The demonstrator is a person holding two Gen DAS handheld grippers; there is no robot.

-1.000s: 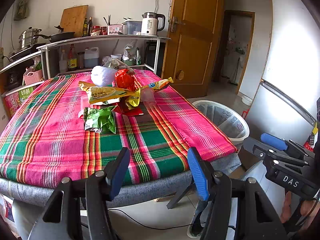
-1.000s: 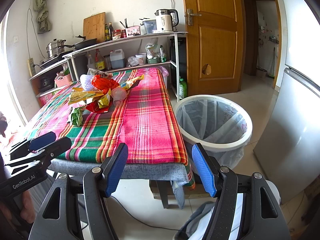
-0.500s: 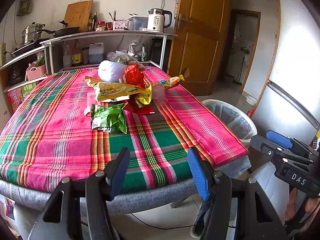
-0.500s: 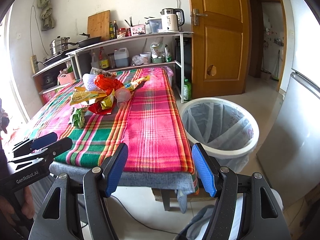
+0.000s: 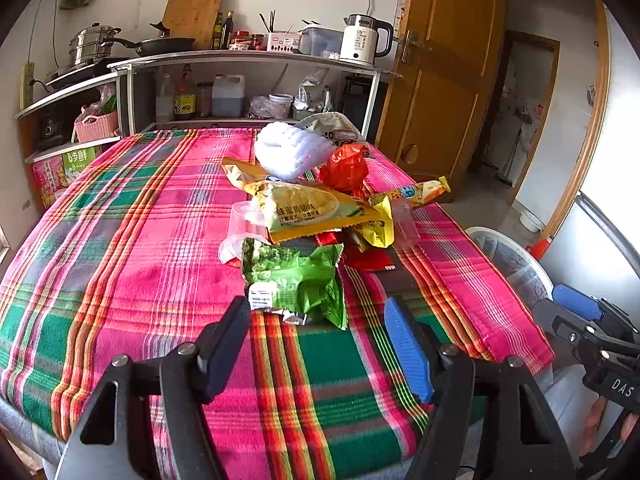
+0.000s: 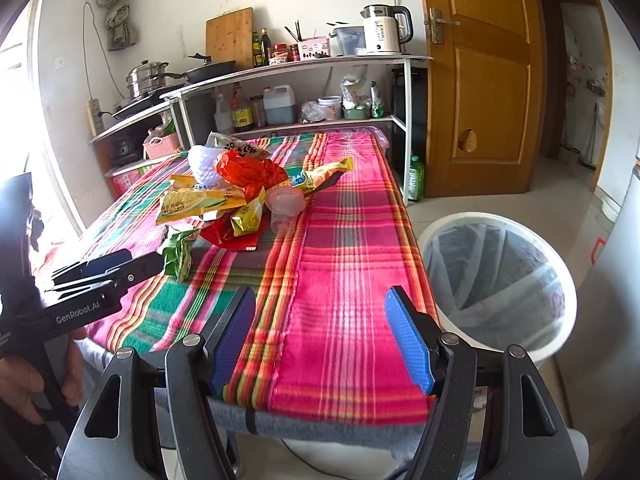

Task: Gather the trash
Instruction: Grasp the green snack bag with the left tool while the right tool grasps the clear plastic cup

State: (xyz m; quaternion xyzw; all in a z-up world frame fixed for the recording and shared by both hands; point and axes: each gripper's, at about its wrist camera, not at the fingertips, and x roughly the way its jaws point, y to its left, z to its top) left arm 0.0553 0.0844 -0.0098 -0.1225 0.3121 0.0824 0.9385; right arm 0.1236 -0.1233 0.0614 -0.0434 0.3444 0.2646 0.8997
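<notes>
Trash heap (image 5: 316, 208) sat mid-table on the plaid cloth (image 5: 120, 264), a loose crinkly pile. Green snack bag (image 5: 298, 280) nearest the front, flattened and creased, foil edge showing. Behind it a big yellow wrapper (image 5: 308, 212), glossy and puffed, overlapping a smaller yellow packet (image 5: 380, 228) and a flat red wrapper (image 5: 366, 260). Further back a crumpled red-orange plastic bag (image 5: 346, 166) and a white bubbly foam net (image 5: 290, 152). Long yellow stick wrapper (image 5: 412, 192) poking out toward the door side. Clear plastic cup (image 6: 286, 202) tipped on its side against the pile.

Left gripper (image 5: 318, 328) hung over the near part of the table, jaws spread wide, tips just short of the green bag, gripping nothing. Right gripper (image 6: 320, 332) also spread apart and empty, out over the table's near right corner.

Plenty of bare cloth left of the heap and in front. Cloth draped over the near edge with grey padding (image 6: 320, 424) peeking under. Right edge dropped straight to a round white bin (image 6: 500, 280) with a thin translucent liner, just beside the table. Tiled floor (image 6: 440, 204) beyond, wooden door (image 6: 484, 80) behind, metal shelf rack (image 5: 248, 64) against the far edge, stacked with a kettle (image 5: 364, 44) and bottles.
</notes>
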